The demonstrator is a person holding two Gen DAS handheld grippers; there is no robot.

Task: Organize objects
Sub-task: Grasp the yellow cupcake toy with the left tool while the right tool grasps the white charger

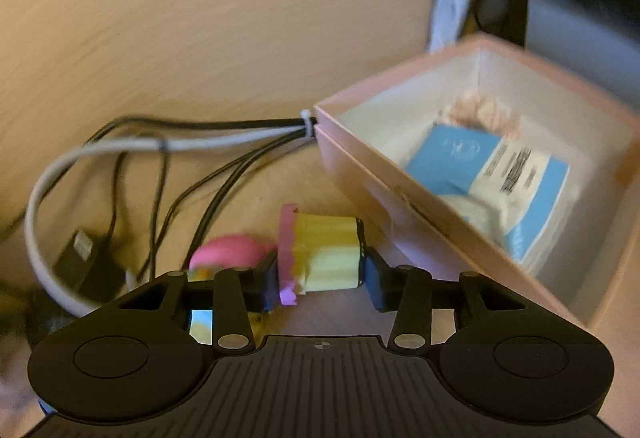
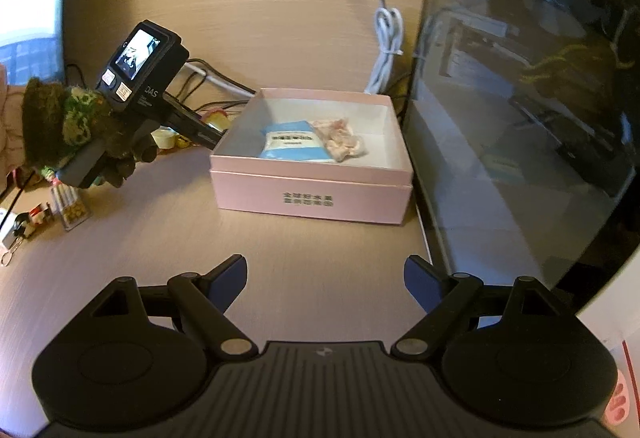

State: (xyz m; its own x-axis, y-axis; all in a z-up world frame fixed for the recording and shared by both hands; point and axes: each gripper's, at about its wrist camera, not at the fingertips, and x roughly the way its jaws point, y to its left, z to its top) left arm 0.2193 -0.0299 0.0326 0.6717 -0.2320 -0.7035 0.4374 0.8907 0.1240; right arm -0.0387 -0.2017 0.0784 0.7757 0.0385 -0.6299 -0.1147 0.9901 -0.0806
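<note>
My left gripper (image 1: 324,278) is shut on a small yellow cup with a pink foil lid (image 1: 326,252), held just left of an open pink box (image 1: 400,194). The box (image 2: 312,194) holds a blue-and-white packet (image 2: 294,144) and a pinkish bag (image 2: 342,144). A pink rounded object (image 1: 228,252) lies just beyond my left finger. In the right wrist view, the left gripper's body (image 2: 140,86) shows at the box's left side, held by a gloved hand. My right gripper (image 2: 325,284) is open and empty, in front of the box above the table.
Black and white cables (image 1: 160,158) lie left of the box. A coiled white cable (image 2: 386,46) lies behind it. A dark glass-fronted appliance (image 2: 520,98) stands right of the box. Small items, including a clear tube (image 2: 72,208) and keys, lie at the table's left.
</note>
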